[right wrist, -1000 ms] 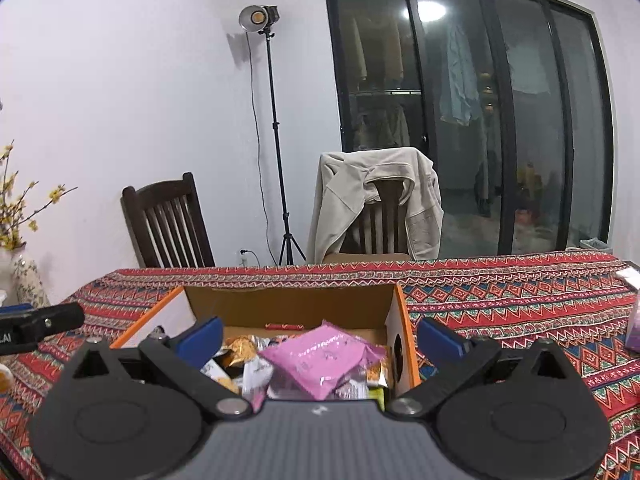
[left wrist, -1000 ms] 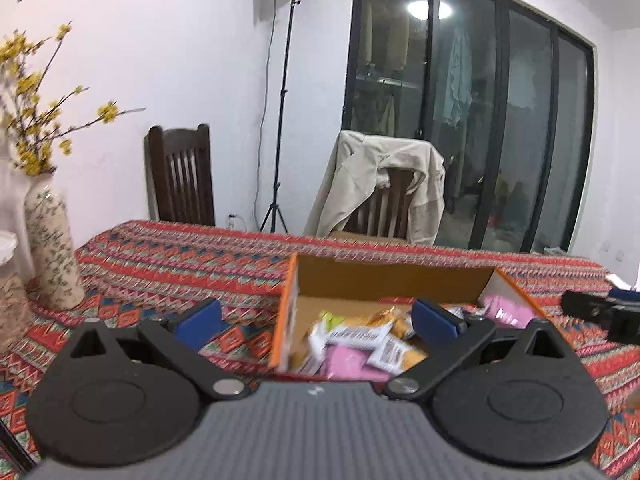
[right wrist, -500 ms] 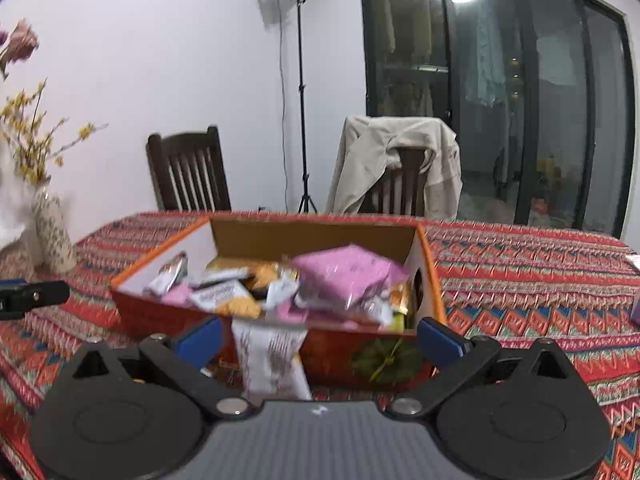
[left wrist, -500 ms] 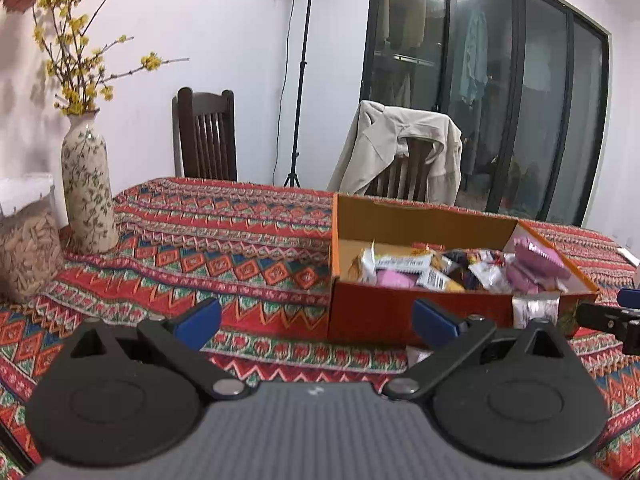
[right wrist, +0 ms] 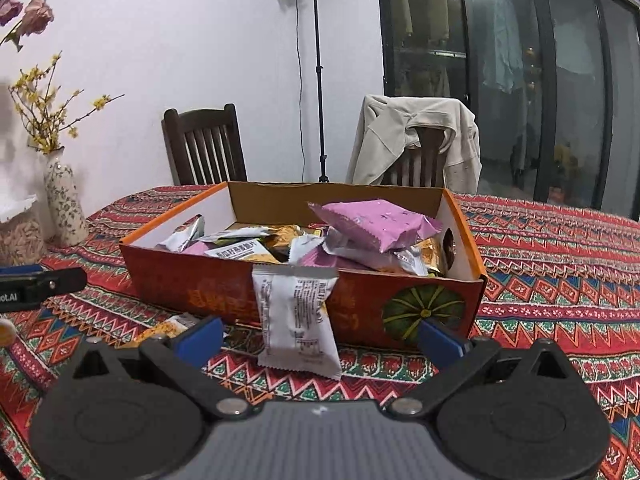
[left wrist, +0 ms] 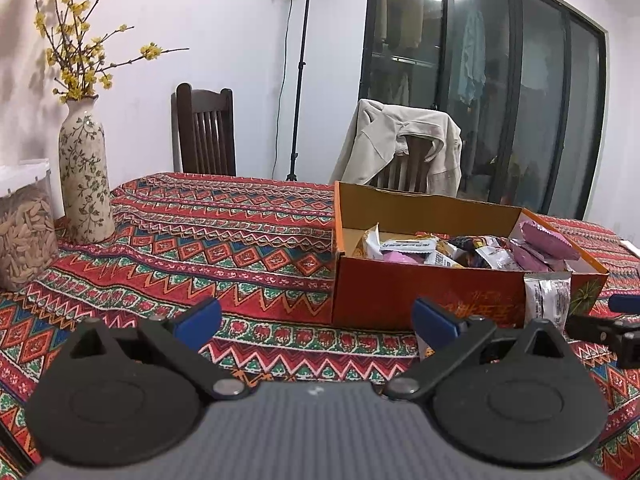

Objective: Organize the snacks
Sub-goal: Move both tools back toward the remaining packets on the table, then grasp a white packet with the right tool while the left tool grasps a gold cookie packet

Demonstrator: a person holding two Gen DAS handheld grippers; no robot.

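The orange box (right wrist: pixel 304 300) sits on the patterned tablecloth (right wrist: pixel 560 280), heaped with snack packets – a pink packet (right wrist: pixel 376 224) on top. A white packet (right wrist: pixel 296 320) leans against its front wall, outside. Both the left gripper (left wrist: pixel 316 320) and the right gripper (right wrist: pixel 318 336) have their jaws wide apart, holding nothing.

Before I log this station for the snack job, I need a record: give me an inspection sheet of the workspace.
Surface: table under a red patterned cloth.
Job's things: open orange box heaped with snack packets; white packet leaning on its front wall; orange packet on the cloth.
Clutter: flowered vase, jar.
Grippers: left gripper and right gripper open, empty.
Cables: lamp cord down the wall.
Surroundings: two chairs, jacket, light stand, glass doors.
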